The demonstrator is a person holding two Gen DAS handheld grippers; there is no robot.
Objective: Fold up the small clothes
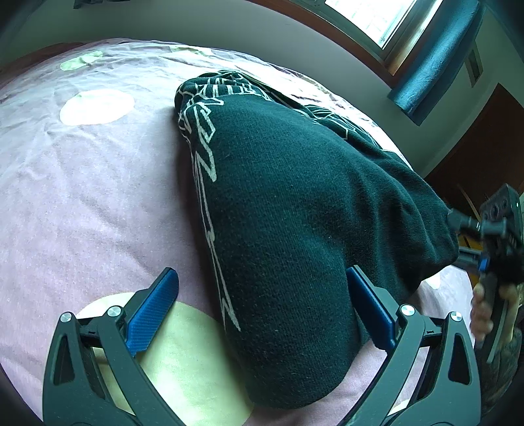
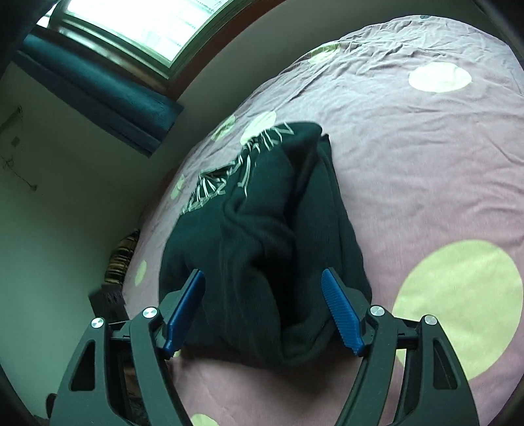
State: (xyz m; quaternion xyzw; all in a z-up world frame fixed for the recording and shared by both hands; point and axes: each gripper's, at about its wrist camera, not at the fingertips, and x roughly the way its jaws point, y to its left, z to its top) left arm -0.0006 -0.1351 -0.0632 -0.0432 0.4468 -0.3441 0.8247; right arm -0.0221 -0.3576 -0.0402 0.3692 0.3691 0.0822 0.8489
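Note:
A dark green garment with a pale line print lies folded in a thick bundle on the pink bed cover; it also shows in the right wrist view. My left gripper is open, its blue fingers standing either side of the garment's near end, just above it. My right gripper is open too, its blue fingers spread around the garment's bunched near end. The right gripper's body and the hand holding it show at the right edge of the left wrist view.
The bed cover is pink with pale yellow-green dots. A wall, a window with a teal blind and the bed's edge lie beyond the garment. A wooden door stands at right.

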